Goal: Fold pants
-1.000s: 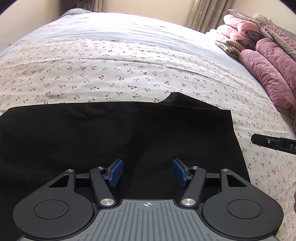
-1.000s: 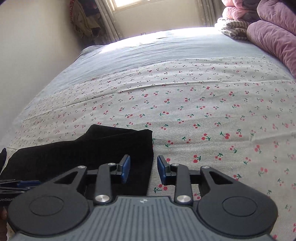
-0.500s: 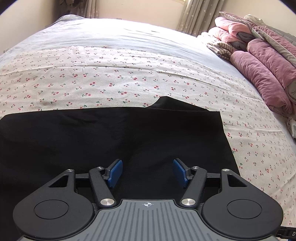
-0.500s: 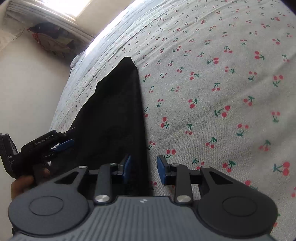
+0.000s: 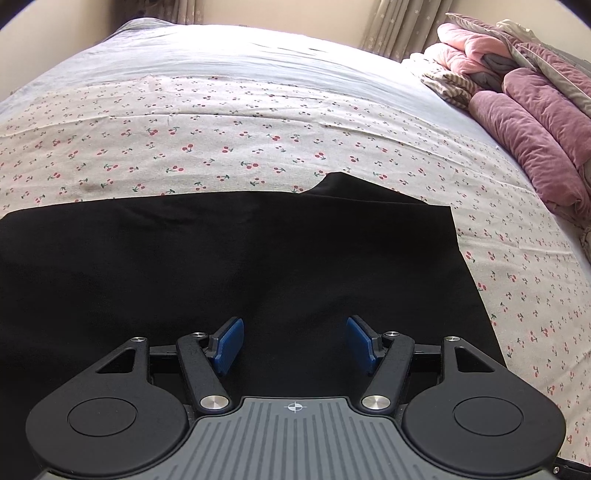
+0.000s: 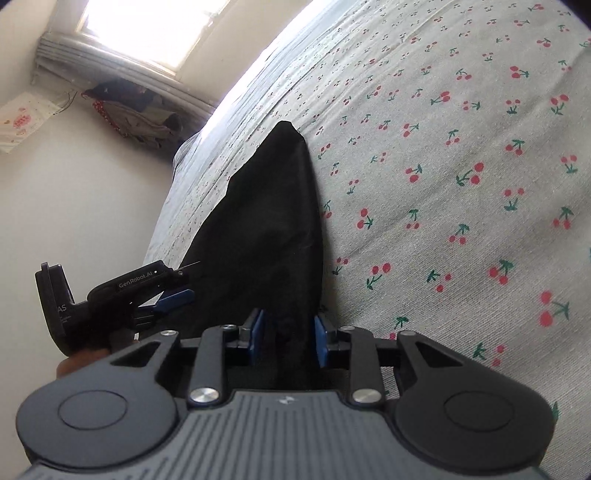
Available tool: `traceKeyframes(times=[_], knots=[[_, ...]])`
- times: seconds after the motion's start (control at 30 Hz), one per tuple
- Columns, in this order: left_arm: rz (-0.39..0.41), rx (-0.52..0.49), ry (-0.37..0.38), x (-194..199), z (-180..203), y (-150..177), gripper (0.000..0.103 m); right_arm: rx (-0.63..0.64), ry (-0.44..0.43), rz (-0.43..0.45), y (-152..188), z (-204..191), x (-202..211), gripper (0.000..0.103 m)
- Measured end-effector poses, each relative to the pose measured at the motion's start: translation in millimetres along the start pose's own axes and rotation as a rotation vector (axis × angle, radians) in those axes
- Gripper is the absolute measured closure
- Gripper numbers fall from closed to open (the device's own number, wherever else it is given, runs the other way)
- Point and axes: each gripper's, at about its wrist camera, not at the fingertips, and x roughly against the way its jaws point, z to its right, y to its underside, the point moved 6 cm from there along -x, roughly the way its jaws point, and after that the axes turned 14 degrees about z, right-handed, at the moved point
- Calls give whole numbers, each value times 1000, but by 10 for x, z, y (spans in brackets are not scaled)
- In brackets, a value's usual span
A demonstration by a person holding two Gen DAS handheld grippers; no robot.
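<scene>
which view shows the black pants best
The left wrist view: the black pants lie spread flat across the cherry-print sheet, edges visible. The right wrist view shows only one narrow end.

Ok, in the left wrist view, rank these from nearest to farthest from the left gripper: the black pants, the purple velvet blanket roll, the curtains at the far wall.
1. Black pants: directly under and ahead of the left gripper, spread flat on the cherry-print sheet.
2. Purple velvet blanket roll: off to the right, at the bed's edge.
3. Curtains: farthest, against the far wall beyond the bed.
</scene>
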Motion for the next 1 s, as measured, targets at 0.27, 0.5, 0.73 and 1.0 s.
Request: traceKeyframes(times=[0.27,0.5,0.73,1.0], knots=[[130,129,-14,-73,-623,-485,36,25,2,16,32,-72,-40,99],[136,123,8,-379,-654,-437,35,29,-4,27,7,-96,-71,101],[142,-329,-181,-256,-145,-251,33,76,14,31,8,-129,-143,103],[113,-357,-195,-118,-62,28,32,101,-5,53,-28,-259,-149,103]])
